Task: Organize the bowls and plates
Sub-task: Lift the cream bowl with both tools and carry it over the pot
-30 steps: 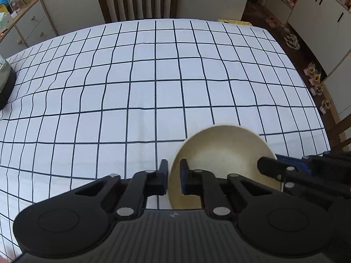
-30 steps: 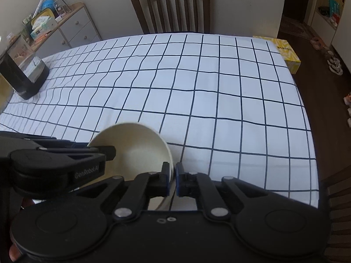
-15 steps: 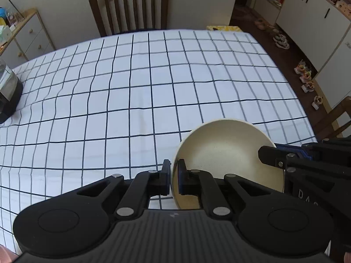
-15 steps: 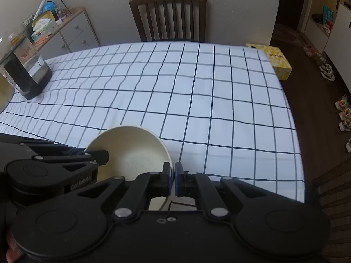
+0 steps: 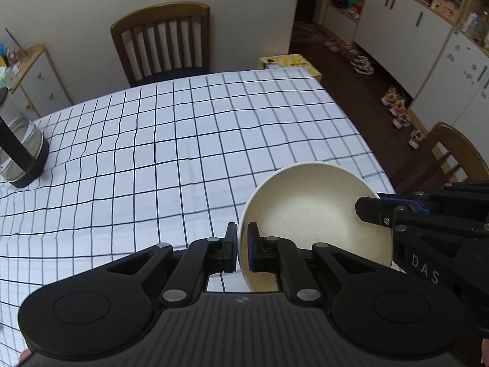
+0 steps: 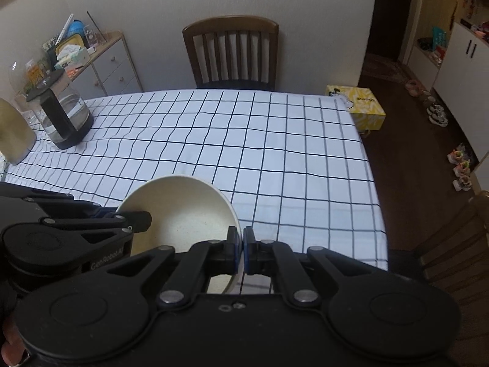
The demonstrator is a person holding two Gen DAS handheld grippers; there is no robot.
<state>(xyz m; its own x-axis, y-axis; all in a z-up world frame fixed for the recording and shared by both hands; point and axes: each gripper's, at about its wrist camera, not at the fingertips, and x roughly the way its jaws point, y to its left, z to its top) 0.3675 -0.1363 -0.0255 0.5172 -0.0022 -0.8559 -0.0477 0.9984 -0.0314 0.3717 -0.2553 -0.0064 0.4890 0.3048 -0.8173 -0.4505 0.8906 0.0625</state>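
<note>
Left wrist | bowl (image 5: 314, 211): cream, speckled, empty | both hand-held grippers clamped on its rim

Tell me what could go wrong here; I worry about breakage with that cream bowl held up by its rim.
1. The round cream bowl is pinched only at opposite rim edges by the left gripper and right gripper; uneven hand motion could twist it loose.
2. It hangs tilted near the edge of the checked tablecloth, so a slip might send it to the dark wooden floor.
</note>
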